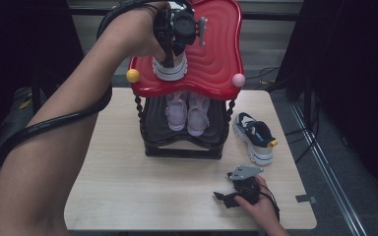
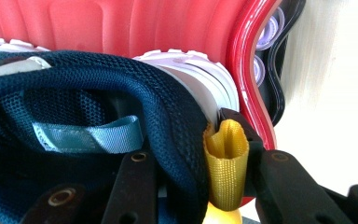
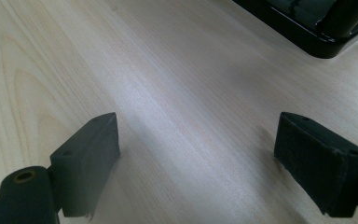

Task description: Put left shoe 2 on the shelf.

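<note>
A navy sneaker (image 1: pixel 170 69) with a white sole stands on the red top shelf (image 1: pixel 211 54) of a two-tier shoe rack. My left gripper (image 1: pixel 169 60) comes down on its heel. In the left gripper view one jaw sits inside the navy sneaker (image 2: pixel 121 84) and the other behind the yellow heel loop (image 2: pixel 226 163), so the left gripper (image 2: pixel 186 140) is shut on the heel. Its matching sneaker (image 1: pixel 256 137) lies on the table to the right of the rack. My right gripper (image 1: pixel 226 199) rests low near the table's front edge, open (image 3: pixel 196 135) over bare wood.
A pair of lilac shoes (image 1: pixel 187 113) sits on the black lower shelf (image 1: pixel 152 123). Yellow (image 1: pixel 133 75) and pink (image 1: pixel 238 79) ball knobs mark the red shelf's front corners. The rack's black base (image 3: pixel 307 32) lies ahead of the right gripper. The pale wooden table (image 1: pixel 128 182) spreads in front.
</note>
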`<action>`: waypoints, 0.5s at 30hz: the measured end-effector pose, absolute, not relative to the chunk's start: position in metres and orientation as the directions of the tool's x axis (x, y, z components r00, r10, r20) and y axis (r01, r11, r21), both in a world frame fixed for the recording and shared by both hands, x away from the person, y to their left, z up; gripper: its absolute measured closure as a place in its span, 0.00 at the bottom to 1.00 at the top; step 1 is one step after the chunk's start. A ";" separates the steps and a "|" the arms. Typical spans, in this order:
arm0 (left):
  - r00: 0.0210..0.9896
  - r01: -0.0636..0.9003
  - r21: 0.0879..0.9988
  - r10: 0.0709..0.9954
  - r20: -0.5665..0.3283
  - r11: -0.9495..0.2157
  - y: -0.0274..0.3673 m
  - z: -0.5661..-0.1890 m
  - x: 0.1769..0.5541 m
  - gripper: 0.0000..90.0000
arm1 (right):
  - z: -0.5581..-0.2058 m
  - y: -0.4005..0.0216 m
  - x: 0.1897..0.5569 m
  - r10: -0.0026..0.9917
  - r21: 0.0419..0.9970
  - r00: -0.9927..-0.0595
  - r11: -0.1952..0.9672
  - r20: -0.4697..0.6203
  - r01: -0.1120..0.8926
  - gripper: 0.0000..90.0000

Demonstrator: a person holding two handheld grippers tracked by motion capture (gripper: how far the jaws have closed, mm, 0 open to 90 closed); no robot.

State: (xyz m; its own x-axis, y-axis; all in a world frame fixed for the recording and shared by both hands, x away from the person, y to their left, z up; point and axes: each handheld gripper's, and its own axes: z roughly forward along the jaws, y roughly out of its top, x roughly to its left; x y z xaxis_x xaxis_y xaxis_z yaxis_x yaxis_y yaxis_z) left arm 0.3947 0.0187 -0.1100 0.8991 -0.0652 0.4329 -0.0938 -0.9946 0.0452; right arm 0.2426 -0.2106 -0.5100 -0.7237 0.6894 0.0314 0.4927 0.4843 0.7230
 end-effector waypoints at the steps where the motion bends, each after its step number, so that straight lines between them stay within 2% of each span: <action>1: 0.897 -0.099 0.045 -0.069 0.436 -0.994 0.018 -0.111 0.395 0.75 | -0.510 -0.211 0.243 0.690 0.723 -0.724 0.484 0.032 0.493 0.15; 15: 0.901 -0.091 0.073 -0.051 0.432 -0.993 0.023 -0.110 0.397 0.74 | -0.510 -0.211 0.243 0.690 0.723 -0.723 0.484 0.031 0.493 0.15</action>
